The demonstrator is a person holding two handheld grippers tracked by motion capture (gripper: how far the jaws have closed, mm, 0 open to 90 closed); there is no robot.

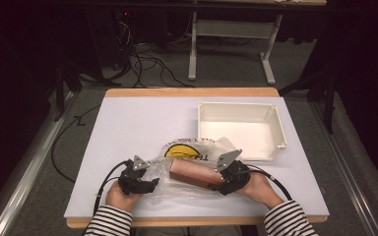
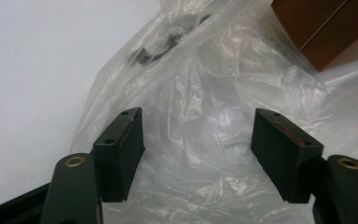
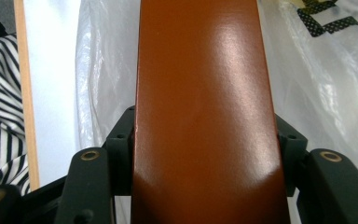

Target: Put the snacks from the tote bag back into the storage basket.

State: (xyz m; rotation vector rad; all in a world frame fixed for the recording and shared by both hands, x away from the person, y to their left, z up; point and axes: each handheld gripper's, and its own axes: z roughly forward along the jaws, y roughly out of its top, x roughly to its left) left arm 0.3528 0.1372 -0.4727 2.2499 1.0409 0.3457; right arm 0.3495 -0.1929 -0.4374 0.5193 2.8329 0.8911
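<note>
Between the right gripper's (image 3: 205,154) matt black jaws, a smooth brown box (image 3: 205,93) is shining glossily; crinkled clear plastic bag (image 2: 214,116) is glistening beside it.

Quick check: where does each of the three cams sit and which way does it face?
High view: above the person's side, looking forward and down on the table; striped sleeves, both hands.
Left gripper view: on the left gripper, facing the plastic bag between open jaws.
Right gripper view: on the right gripper, looking along the brown box it clamps; a striped sleeve at left.
Shared: both gripper views show bag and box.
</note>
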